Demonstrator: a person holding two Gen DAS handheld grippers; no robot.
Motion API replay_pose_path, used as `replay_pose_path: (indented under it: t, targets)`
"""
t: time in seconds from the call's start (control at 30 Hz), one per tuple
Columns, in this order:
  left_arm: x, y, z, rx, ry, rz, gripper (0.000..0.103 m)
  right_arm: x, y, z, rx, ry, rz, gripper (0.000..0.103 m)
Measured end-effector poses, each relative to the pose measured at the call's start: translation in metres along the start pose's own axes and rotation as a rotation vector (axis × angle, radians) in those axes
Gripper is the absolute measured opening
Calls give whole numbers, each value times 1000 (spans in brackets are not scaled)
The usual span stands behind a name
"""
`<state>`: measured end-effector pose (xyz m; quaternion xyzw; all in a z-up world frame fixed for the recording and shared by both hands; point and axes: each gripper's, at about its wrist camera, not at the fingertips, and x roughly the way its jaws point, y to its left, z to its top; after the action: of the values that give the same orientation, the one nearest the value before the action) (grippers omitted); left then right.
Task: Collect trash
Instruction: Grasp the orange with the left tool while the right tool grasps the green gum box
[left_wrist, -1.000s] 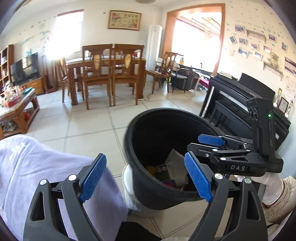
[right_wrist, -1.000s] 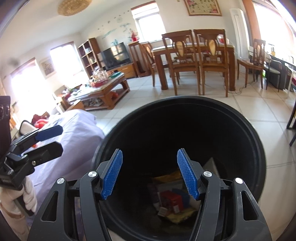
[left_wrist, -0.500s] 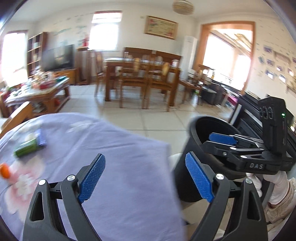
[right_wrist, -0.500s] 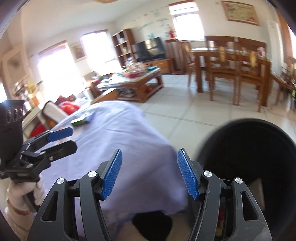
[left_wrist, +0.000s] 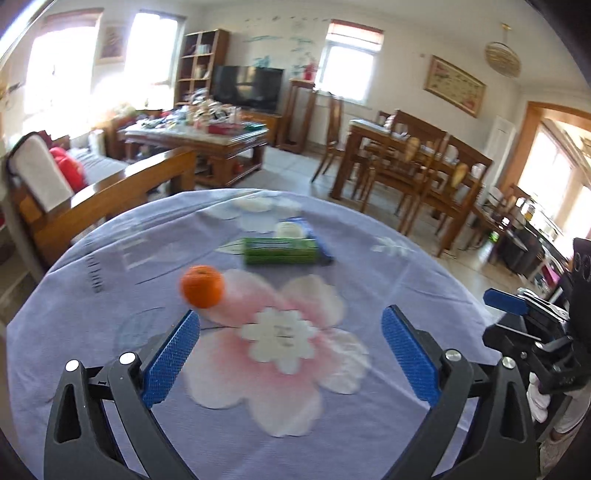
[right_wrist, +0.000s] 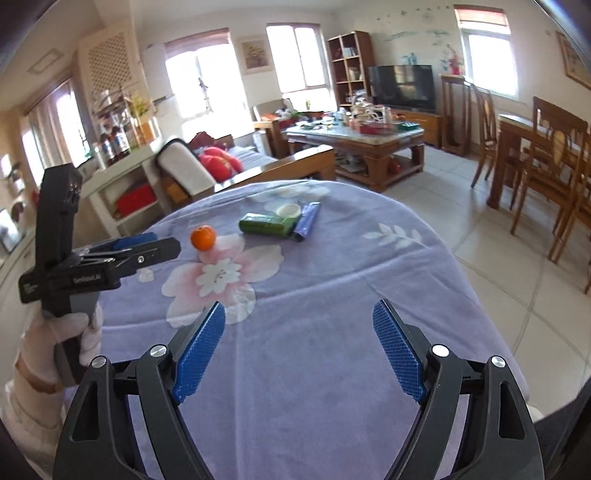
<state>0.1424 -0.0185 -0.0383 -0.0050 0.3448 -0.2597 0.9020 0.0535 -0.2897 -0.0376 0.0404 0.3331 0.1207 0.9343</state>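
A table with a purple flowered cloth (left_wrist: 110, 266) (right_wrist: 332, 280) holds an orange (left_wrist: 202, 286) (right_wrist: 202, 237), a green packet (left_wrist: 281, 251) (right_wrist: 266, 224), a blue wrapper (left_wrist: 317, 242) (right_wrist: 307, 220) and a small white lid (left_wrist: 290, 229) (right_wrist: 289, 210). My left gripper (left_wrist: 291, 350) is open and empty over the near cloth, the orange just beyond its left finger; it shows from the side in the right wrist view (right_wrist: 147, 243). My right gripper (right_wrist: 299, 347) is open and empty, low over the table's near right part; it shows at the right edge of the left wrist view (left_wrist: 517, 306).
A wooden sofa arm (left_wrist: 122, 192) stands behind the table. A cluttered coffee table (right_wrist: 354, 136) and a TV (right_wrist: 400, 88) lie farther back. Dining table and chairs (left_wrist: 413, 155) stand to the right. Tiled floor (right_wrist: 498, 258) lies right of the table.
Both grippers have swung left from over the black trash bin to over the purple table. The bin has left both views; the orange and packets are now ahead.
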Motion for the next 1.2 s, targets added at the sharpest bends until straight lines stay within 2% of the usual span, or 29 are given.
replay_pose_path:
  t: [0.1,0.23,0.47,0.5,0.53,0.57,0.67,0.73,0.8,0.97,1.07,1.17,1.2]
  targets:
    - [9,25,6,-40,44,46,98,26,17,18,-62,29,45,81]
    - [25,43,13,-40,120,77,98,60,34,45,-155,72,102,81]
    - [56,61,21,-54,178,102,98,119,59,85,-403,117,130,81]
    - [57,62,21,-54,180,99,97,128,60,89,-423,127,138,78]
    - [58,62,20,-53,179,96,97,136,61,94,-438,136,150,70]
    - [58,63,19,-53,175,89,97,146,61,99,-452,157,176,66]
    - [62,66,16,-49,181,88,95,170,63,111,-505,204,196,63]
    - [65,66,15,-38,189,98,86,181,66,111,-566,220,193,63]
    - [67,68,14,-39,193,101,72,193,69,111,-630,243,198,63]
    - [65,72,15,-39,172,86,64,218,73,111,-718,315,211,63]
    - [64,69,16,-32,169,65,55,229,68,113,-701,367,239,59]
    - [64,67,16,-21,172,48,46,233,60,117,-651,403,273,47]
    - [64,66,16,-16,173,38,41,233,59,118,-642,407,280,37]
